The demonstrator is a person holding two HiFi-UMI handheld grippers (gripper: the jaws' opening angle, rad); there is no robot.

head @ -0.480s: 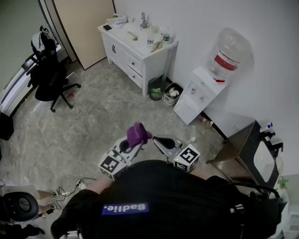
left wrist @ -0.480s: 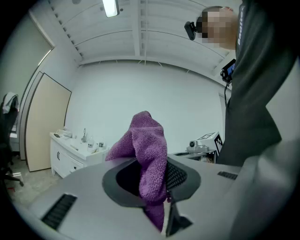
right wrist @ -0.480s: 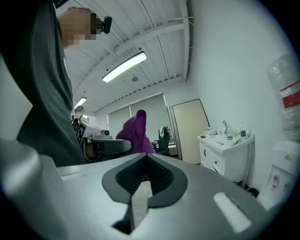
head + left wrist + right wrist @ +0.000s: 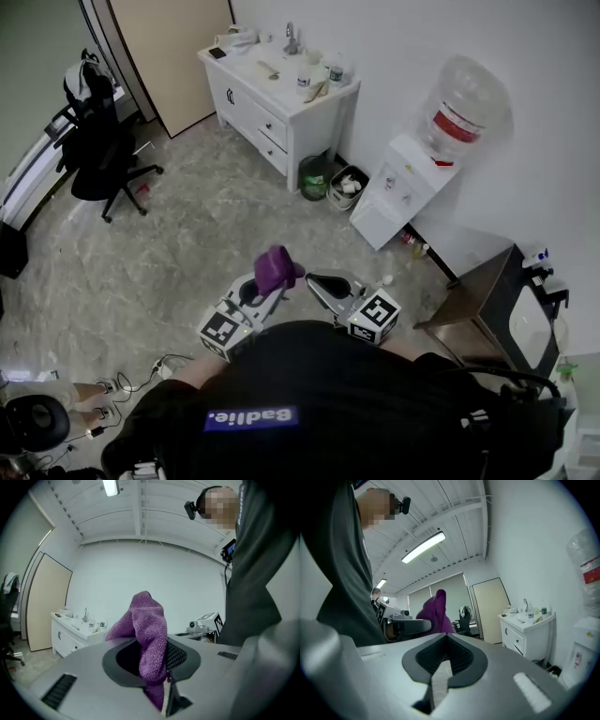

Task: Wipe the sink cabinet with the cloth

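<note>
One fuzzy purple cloth (image 4: 276, 268) stands pinched in the left tongs (image 4: 265, 291), the right tongs (image 4: 443, 667) are pressed together, and one boxy white sink cabinet (image 4: 267, 127) sits toward 12 o'clock.

purple cloth (image 4: 149, 625) bunched upright; white sink cabinet (image 4: 255, 117)

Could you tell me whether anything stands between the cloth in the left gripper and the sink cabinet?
Nothing visible does. The left gripper is shut on the purple cloth, and only bare floor lies between it and the sink cabinet. The bins beside the cabinet and the office chair at far left are off that line.
</note>
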